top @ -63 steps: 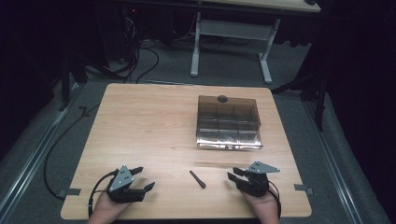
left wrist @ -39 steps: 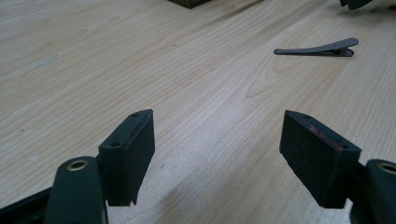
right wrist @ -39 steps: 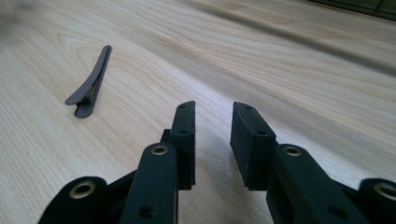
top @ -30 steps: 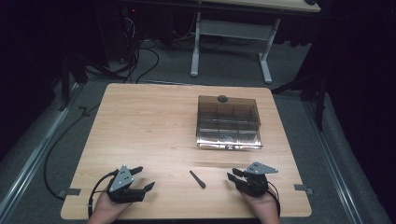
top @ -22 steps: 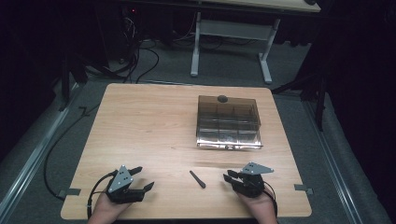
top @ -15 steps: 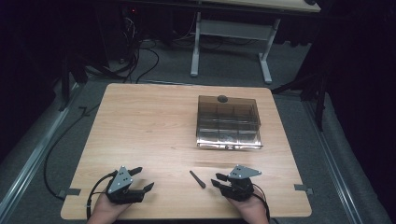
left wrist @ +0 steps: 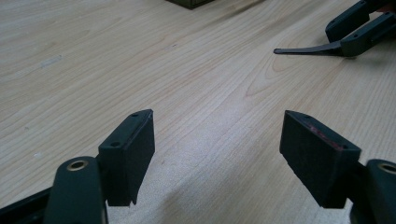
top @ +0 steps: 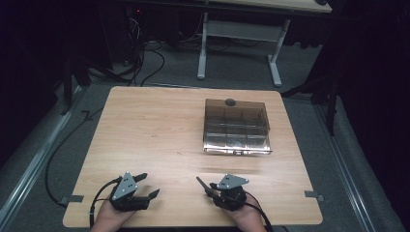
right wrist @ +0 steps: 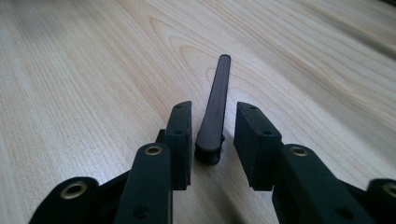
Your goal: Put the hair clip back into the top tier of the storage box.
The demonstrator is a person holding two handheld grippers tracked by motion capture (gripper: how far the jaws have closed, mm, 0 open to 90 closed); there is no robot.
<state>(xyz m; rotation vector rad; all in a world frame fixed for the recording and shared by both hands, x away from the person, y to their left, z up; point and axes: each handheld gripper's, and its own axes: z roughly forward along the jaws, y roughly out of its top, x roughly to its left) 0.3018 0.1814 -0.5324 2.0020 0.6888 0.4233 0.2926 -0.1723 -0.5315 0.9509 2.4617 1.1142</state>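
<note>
Comparing the earlier high views with the present one, the right gripper point(top: 212, 189) had travelled leftward along the front edge of the desk point(top: 159, 125), from a post near the front right corner to the dark stick-shaped tool point(top: 203, 184) lying near the middle of that edge. The tool itself had not shifted. In the right gripper view the tool's point(right wrist: 215, 109) thick end sat between the jaws, with a narrow gap showing on each side, so the pads were not yet pressing on it. The jaws had just been closing in around it, and the tool rested flat on the wood, its slim end pointing away from the gripper. The left gripper point(top: 145, 186) had kept its station near the front left corner, with jaws standing wide apart and nothing between them, as the left gripper view confirmed point(left wrist: 217, 156). The clear compartment box point(top: 236, 127) stood well apart, toward the right side of the back half of the desk, with its lid down. Judged from this, the approach was complete and the pickup was in hand; what remained was to close fully on the thick end and lift. A grip taken so near the end might let the tool swing.
</note>
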